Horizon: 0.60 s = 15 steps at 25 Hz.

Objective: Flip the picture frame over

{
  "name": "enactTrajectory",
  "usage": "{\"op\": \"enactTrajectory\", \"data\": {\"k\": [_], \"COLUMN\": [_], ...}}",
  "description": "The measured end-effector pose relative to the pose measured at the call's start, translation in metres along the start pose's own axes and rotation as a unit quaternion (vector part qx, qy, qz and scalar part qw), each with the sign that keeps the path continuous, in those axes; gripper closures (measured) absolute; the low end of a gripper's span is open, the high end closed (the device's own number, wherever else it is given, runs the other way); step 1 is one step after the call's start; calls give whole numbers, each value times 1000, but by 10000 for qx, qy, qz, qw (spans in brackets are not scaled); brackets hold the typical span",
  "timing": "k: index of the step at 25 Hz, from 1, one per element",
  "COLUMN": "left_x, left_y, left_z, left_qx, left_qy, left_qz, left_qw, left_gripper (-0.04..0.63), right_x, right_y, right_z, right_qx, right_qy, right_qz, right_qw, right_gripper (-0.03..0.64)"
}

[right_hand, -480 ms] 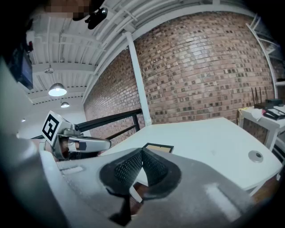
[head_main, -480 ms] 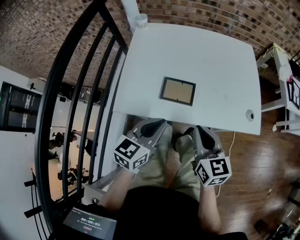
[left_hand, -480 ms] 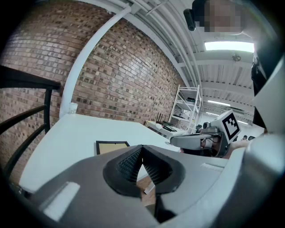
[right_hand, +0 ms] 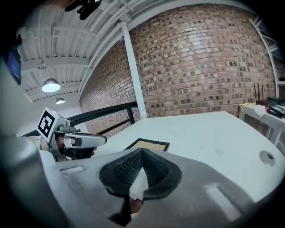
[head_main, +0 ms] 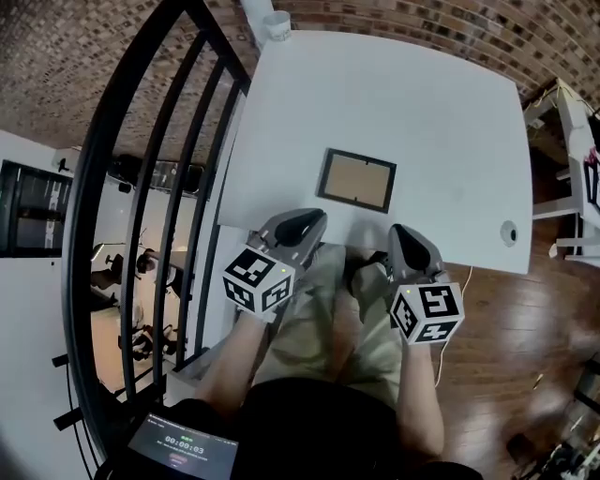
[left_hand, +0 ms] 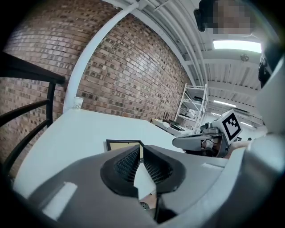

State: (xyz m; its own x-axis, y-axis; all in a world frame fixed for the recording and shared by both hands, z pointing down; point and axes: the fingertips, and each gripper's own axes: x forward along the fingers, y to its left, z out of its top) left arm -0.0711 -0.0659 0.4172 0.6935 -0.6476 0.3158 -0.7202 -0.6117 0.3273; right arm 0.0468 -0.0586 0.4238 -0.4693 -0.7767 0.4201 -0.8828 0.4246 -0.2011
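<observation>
A picture frame [head_main: 356,180] with a black rim and a tan panel facing up lies flat near the front edge of the white table [head_main: 441,103]. My left gripper [head_main: 309,221] hovers at the table's front edge, just short of the frame's near left corner, its jaws shut on nothing. My right gripper [head_main: 401,233] is level with it, off the frame's near right corner, also shut and empty. The left gripper view shows the frame [left_hand: 121,144] just beyond the closed jaws [left_hand: 140,149] and the right gripper [left_hand: 201,141] alongside. In the right gripper view the frame [right_hand: 149,144] lies ahead.
A black railing [head_main: 173,150] runs along the table's left side. A small white cup [head_main: 276,25] stands at the far left corner. A round grommet [head_main: 508,231] sits near the front right edge. White shelving [head_main: 574,141] stands to the right over wood floor.
Both grippers have moved a little forward toward the table's front edge and the frame. The frame has not moved on the table.
</observation>
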Motion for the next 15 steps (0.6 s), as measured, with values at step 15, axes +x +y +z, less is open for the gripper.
{"op": "enactTrajectory", "data": {"k": [15], "left_x": [50], "left_y": [60], "left_z": [-14], "left_qx": [-37], "left_qy": [448], "left_qz": [356], "left_qw": [9984], "left_gripper": [560], "right_x": [62], "right_y": [-37], "right_z": [-27], "right_qx": [-159], "right_qy": [706], "right_qz": [-345], "right_qw": [9968], "right_gripper": [617]}}
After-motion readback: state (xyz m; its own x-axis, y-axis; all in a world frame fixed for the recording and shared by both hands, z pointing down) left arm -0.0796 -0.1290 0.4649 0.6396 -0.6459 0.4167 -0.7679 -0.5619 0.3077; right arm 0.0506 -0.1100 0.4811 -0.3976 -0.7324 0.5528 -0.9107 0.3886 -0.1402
